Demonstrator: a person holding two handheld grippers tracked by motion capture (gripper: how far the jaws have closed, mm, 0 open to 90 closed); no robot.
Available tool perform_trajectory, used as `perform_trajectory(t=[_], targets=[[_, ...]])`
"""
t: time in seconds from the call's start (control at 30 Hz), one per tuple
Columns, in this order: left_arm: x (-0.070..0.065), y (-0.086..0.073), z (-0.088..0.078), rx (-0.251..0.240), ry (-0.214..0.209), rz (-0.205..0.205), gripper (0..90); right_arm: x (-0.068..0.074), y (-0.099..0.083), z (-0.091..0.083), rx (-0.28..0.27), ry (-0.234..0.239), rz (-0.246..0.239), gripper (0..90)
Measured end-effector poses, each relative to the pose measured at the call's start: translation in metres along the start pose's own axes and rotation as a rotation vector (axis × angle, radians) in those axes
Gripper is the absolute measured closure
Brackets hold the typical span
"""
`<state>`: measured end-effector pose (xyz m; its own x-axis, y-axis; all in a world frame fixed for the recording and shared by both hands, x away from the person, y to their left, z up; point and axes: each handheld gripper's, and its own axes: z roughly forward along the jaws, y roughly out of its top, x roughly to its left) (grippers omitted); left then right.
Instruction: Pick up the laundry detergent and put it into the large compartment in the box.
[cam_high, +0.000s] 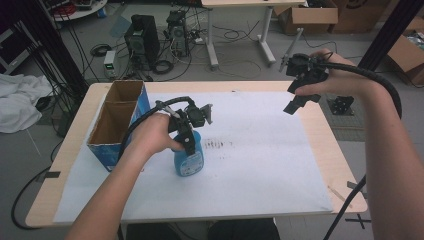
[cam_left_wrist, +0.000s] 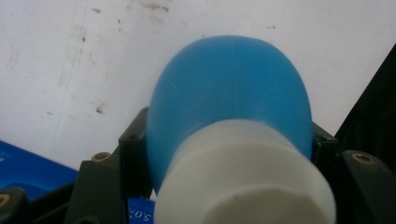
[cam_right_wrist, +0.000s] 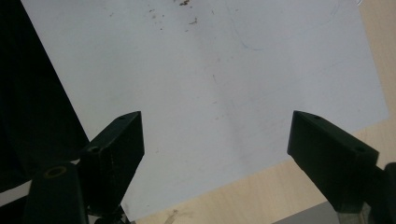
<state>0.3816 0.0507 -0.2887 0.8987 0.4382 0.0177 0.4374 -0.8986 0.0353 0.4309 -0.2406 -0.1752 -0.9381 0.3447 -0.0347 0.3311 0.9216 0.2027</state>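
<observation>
A blue bottle (cam_high: 189, 161) with a white neck stands upright on the white sheet (cam_high: 260, 170), left of the table's middle. My left gripper (cam_high: 188, 136) comes down on it from above and is shut on its upper part. In the left gripper view the bottle (cam_left_wrist: 229, 84) and its white neck (cam_left_wrist: 243, 172) sit between the two black fingers (cam_left_wrist: 133, 140), which press on its sides. My right gripper (cam_high: 295, 102) hangs in the air over the far right of the table. It is open (cam_right_wrist: 217, 123) with nothing between its jaws, above the sheet's edge.
An open cardboard box (cam_high: 117, 120) with blue sides stands at the table's left, close to my left forearm. The wooden table edge (cam_right_wrist: 261, 196) shows under the right gripper. Computers, cables and cartons lie on the floor beyond the table.
</observation>
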Motion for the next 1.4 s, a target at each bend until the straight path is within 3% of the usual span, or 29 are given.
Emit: perform_trajectory(t=[0.33, 0.53, 0.7, 0.8, 1.13, 1.4], targets=[[-0.001, 0.000, -0.020, 0.001, 0.026, 0.019, 38.0, 0.000, 0.003, 0.000, 0.003, 0.001, -0.005, 18.6], [-0.006, 0.003, -0.049, -0.006, 0.036, 0.044, 38.1, 0.001, 0.005, -0.001, 0.000, 0.002, -0.006, 18.7], [-0.008, 0.006, -0.067, -0.010, 0.041, 0.036, 38.1, 0.002, 0.006, -0.002, -0.001, 0.000, -0.011, 18.7], [-0.009, 0.009, -0.084, -0.007, 0.056, 0.016, 38.1, 0.003, 0.006, -0.002, -0.002, 0.001, -0.009, 18.9], [-0.008, 0.013, -0.120, -0.010, 0.071, -0.031, 38.1, 0.004, 0.005, -0.003, -0.008, 0.001, -0.013, 18.9], [-0.001, 0.012, -0.146, -0.029, 0.066, -0.113, 38.1, 0.004, 0.003, -0.003, -0.013, 0.002, -0.012, 18.8]])
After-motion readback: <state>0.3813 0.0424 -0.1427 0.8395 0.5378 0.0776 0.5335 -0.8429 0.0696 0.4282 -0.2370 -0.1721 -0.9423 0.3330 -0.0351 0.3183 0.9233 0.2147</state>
